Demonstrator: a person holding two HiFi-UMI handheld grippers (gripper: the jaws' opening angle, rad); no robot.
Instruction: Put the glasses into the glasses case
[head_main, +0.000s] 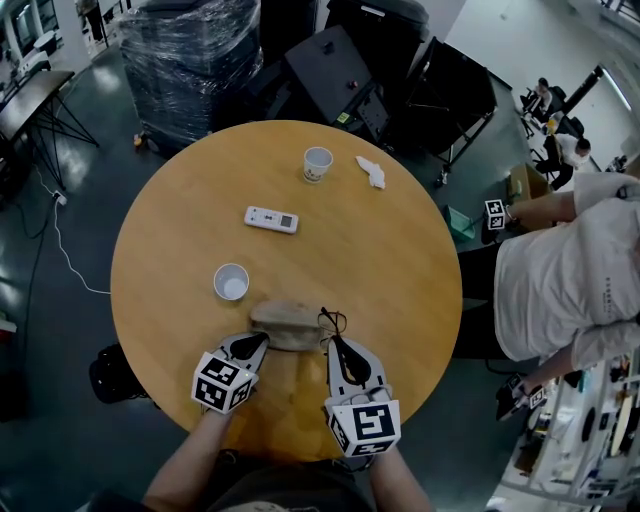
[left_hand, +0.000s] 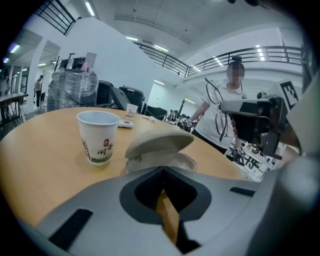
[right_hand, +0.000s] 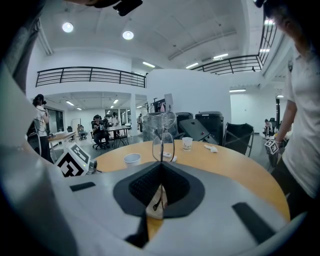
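A beige glasses case (head_main: 285, 322) lies near the front of the round wooden table (head_main: 400, 260). In the left gripper view the glasses case (left_hand: 157, 145) stands open with its lid raised. My left gripper (head_main: 262, 338) is shut at the case's near left edge, and its jaws (left_hand: 162, 172) meet on the rim of the base. At the case's right end, my right gripper (head_main: 330, 340) is shut on thin black-rimmed glasses (head_main: 330, 320). A lens of the glasses (right_hand: 163, 145) stands upright just past the right gripper (right_hand: 161, 167). From the left gripper view the glasses (left_hand: 217, 107) hang above the table.
An empty paper cup (head_main: 231, 282) stands just left of the case. Farther back lie a white remote (head_main: 271, 219), a second paper cup (head_main: 317, 163) and a crumpled tissue (head_main: 371, 172). A person in white (head_main: 570, 290) stands at the table's right side.
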